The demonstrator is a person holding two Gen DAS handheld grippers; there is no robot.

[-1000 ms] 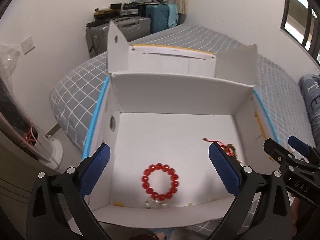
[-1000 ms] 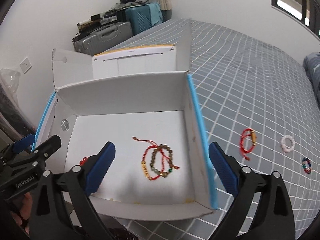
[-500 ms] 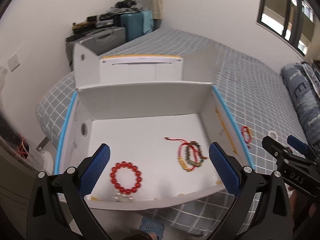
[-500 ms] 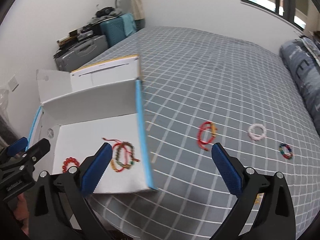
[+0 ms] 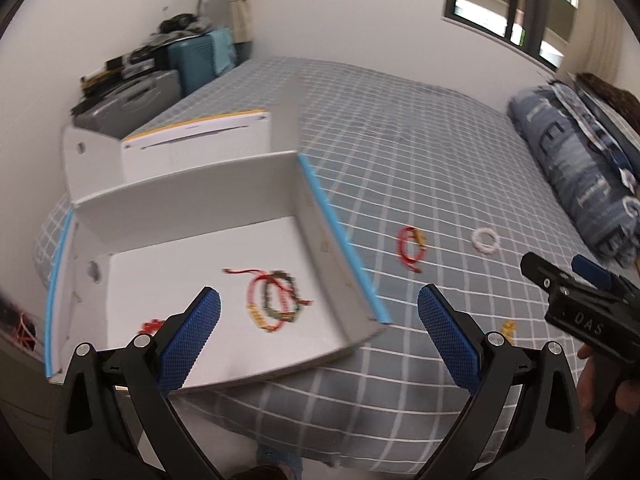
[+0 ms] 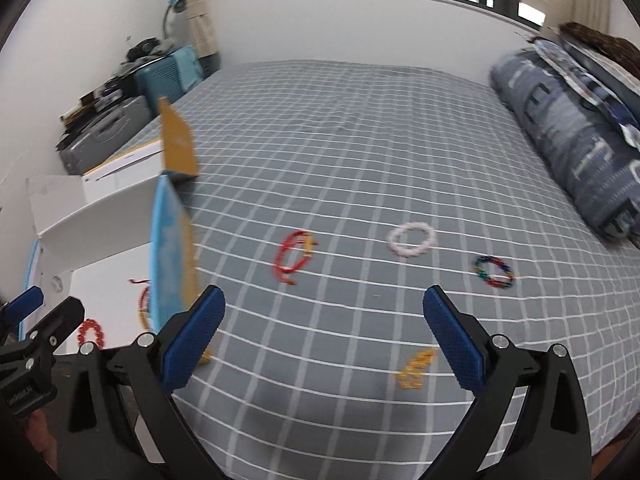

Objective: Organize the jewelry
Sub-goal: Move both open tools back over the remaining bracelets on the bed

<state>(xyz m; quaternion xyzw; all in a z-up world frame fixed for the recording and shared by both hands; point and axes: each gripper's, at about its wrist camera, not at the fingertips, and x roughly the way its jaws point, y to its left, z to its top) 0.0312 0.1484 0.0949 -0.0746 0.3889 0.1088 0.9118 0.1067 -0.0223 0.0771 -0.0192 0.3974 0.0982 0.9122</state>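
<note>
I hold both tongs spread apart and empty, the left tongs [image 5: 318, 330] above the white box [image 5: 192, 196] at the bed's [image 6: 360, 128] left edge, the right tongs [image 6: 324, 330] above the checked cover. In the box lie tangled bracelets [image 5: 274, 296] and a red bead bracelet [image 6: 92, 330]. On the bed, well apart, lie a red cord bracelet [image 6: 294, 256], a white bead bracelet [image 6: 412, 239], a multicoloured bracelet [image 6: 493, 272] and a yellow piece [image 6: 416, 369] near its front edge.

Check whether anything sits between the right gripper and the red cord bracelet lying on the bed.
Nothing visible does. The right gripper hangs with its jaws open over bare checked bedspread, and the red cord bracelet lies ahead, slightly to the left. The white box stands off to the left, outside that line.
</note>
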